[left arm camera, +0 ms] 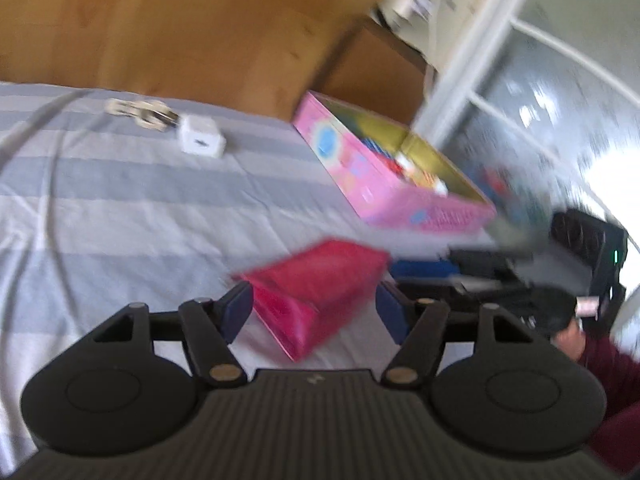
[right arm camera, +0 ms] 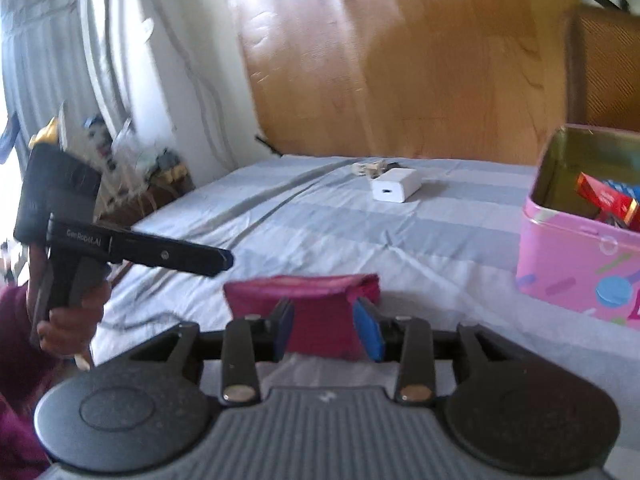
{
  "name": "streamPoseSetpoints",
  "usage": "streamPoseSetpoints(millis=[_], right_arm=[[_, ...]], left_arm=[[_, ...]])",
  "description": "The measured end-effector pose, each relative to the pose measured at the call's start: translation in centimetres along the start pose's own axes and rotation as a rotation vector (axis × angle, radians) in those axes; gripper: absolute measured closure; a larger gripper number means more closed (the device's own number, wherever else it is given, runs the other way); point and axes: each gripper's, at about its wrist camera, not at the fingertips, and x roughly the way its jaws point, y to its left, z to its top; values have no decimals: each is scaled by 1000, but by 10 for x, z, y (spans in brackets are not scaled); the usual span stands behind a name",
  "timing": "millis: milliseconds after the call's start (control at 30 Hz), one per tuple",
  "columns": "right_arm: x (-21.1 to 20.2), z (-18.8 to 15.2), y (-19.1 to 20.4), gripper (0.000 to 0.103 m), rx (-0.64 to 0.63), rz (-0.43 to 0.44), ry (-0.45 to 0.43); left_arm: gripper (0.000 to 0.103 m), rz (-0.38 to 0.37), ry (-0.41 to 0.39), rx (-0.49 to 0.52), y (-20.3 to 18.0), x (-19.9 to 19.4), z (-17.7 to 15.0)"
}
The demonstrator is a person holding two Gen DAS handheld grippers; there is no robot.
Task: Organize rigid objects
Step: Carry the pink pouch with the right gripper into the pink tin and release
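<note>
Red box (right arm camera: pixel 316 312) lies mid-bed between my right claw's (right arm camera: pixel 326 330) pads, clenched on it to lift toward the pink tin (right arm camera: pixel 568 264) at the bed's right edge; left claw (left arm camera: pixel 314 312) hangs released.

This is a bedroom in a home. The work surface is a bed with a blue-and-white striped sheet (right arm camera: pixel 312 216) and a wooden headboard (right arm camera: pixel 400 60) behind it, a white phone charger (right arm camera: pixel 396 190) lying on the sheet, and a cluttered bedside shelf (right arm camera: pixel 132 168) against the white wall (right arm camera: pixel 168 60).
</note>
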Motion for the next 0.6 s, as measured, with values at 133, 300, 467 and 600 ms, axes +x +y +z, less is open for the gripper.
streamPoseSetpoints(millis=[133,300,467,600], right_arm=[[11,-3,6,63,-83,-34,27],[18,-6,17,71,-151,-57,1],[-26,15,10,74,-184,-187,-168],[-58,25,-18,74,-166,-346,-251]], left_arm=[[36,43,48,36,-7,19,-10],[57,89,49,126,-25,34,10],[56,15,-25,236,-61,54,66],[56,-23,-41,354,-106,105,100]])
